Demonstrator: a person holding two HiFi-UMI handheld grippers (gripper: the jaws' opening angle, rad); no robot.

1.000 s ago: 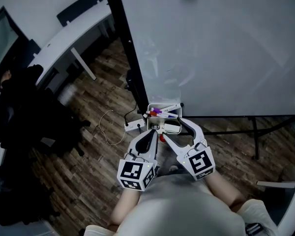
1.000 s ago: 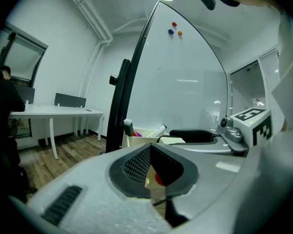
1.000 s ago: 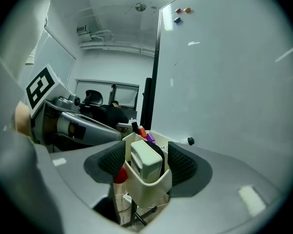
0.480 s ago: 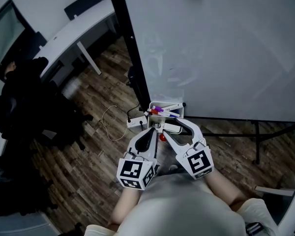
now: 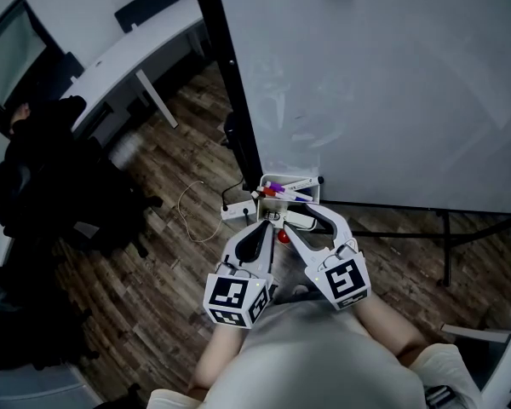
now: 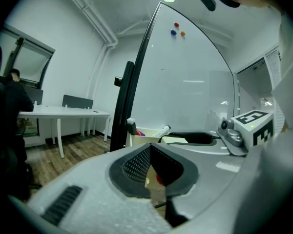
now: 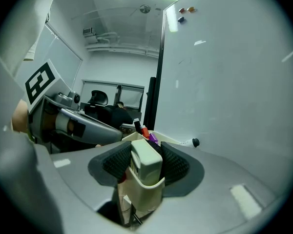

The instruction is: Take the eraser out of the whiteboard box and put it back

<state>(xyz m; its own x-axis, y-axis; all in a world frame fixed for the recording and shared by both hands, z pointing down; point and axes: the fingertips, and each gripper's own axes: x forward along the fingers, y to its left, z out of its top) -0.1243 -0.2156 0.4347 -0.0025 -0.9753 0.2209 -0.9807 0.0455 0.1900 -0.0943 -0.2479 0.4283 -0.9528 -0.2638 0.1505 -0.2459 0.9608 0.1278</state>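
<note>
Upright eraser (image 7: pixel 146 160) at box (image 7: pixel 142 195) edge; markers (image 7: pixel 145 130) behind.

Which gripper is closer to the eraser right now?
Right. The right gripper has the eraser between its jaws, which have just been closing on it; the left gripper sits just short of the whiteboard box, jaws shut.

White desk (image 5: pixel 128 54) left on wood floor (image 5: pixel 153 271); coloured magnets (image 6: pixel 174 32) high on whiteboard (image 5: pixel 375 83).
</note>
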